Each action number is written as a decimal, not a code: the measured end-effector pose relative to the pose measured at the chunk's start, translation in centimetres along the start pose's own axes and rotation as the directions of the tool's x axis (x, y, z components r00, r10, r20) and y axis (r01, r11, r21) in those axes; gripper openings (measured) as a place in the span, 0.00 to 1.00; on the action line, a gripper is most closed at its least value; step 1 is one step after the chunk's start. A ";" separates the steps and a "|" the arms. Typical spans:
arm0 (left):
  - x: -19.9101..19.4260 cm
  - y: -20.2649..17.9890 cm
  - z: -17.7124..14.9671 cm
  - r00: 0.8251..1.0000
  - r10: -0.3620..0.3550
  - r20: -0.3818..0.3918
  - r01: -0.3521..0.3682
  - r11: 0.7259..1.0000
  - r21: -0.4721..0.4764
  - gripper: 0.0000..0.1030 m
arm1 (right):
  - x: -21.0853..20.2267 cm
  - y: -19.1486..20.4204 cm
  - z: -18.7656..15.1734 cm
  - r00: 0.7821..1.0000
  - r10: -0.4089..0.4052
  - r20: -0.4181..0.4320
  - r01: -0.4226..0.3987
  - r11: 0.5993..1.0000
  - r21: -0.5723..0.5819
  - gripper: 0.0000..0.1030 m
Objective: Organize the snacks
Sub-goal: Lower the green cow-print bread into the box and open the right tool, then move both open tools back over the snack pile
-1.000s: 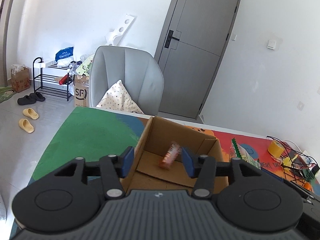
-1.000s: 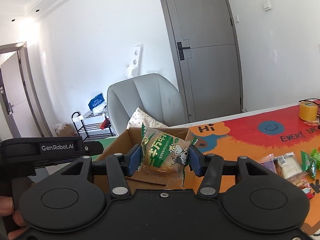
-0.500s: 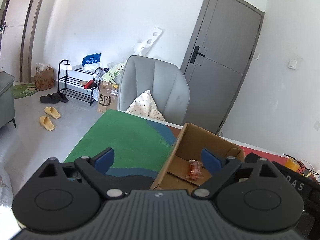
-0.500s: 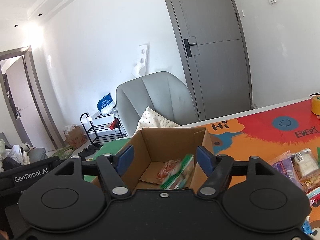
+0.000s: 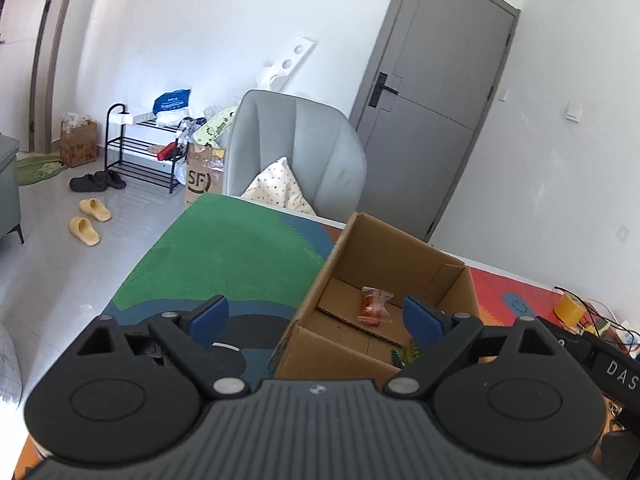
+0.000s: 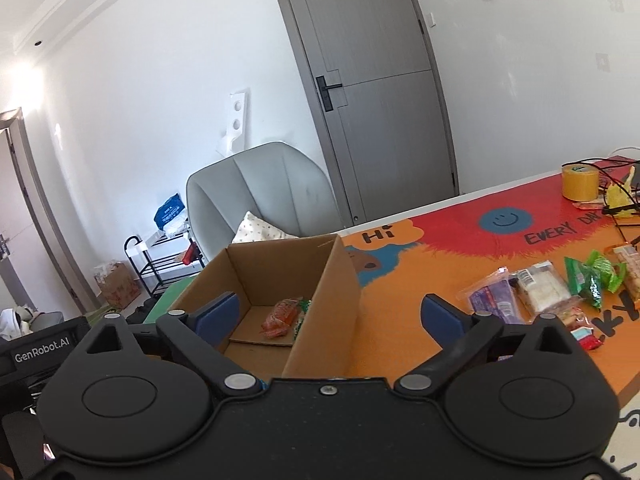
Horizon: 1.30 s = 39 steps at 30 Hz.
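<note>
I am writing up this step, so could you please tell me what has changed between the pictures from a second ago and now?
Both grippers let go. The right gripper released its green bread packet and the left gripper its orange snack; both now lie in the cardboard box. Both sets of jaws have just been opening and stand wide, nothing between them. The box and the loose snacks on the mat stayed put.
</note>
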<state>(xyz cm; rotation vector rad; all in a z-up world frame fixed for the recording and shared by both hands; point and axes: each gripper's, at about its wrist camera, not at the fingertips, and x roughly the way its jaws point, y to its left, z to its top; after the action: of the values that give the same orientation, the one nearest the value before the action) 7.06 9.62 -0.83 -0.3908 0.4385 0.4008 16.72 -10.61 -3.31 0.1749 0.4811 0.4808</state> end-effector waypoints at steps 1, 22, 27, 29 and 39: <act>-0.2 -0.5 -0.1 1.000 -0.006 -0.001 0.006 1.000 0.017 0.91 | -0.2 -0.4 0.0 1.000 -0.004 -0.001 0.004 1.000 0.007 0.97; -1.6 -9.2 -2.7 0.982 -0.168 -0.090 0.182 0.965 0.187 0.91 | -6.0 -8.6 -0.4 0.992 -0.115 0.050 0.111 0.991 0.080 1.00; -1.7 -11.0 -3.4 0.972 -0.199 -0.128 0.222 0.955 0.197 0.91 | -7.0 -10.5 -0.4 0.988 -0.145 0.054 0.139 0.986 0.096 1.00; -1.5 -11.7 -3.6 0.966 -0.209 -0.152 0.236 0.952 0.196 0.91 | -7.6 -11.5 -0.5 0.986 -0.158 0.056 0.152 0.983 0.104 1.00; -0.7 -15.6 -5.3 0.941 -0.258 -0.218 0.307 0.922 0.236 0.91 | -8.9 -16.5 -1.0 0.970 -0.239 0.038 0.230 0.960 0.159 1.00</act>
<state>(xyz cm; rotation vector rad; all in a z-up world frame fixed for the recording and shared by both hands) 11.77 -6.15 -0.69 -0.2229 0.5987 0.0193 15.93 -29.28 -5.11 0.2758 0.4767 0.2055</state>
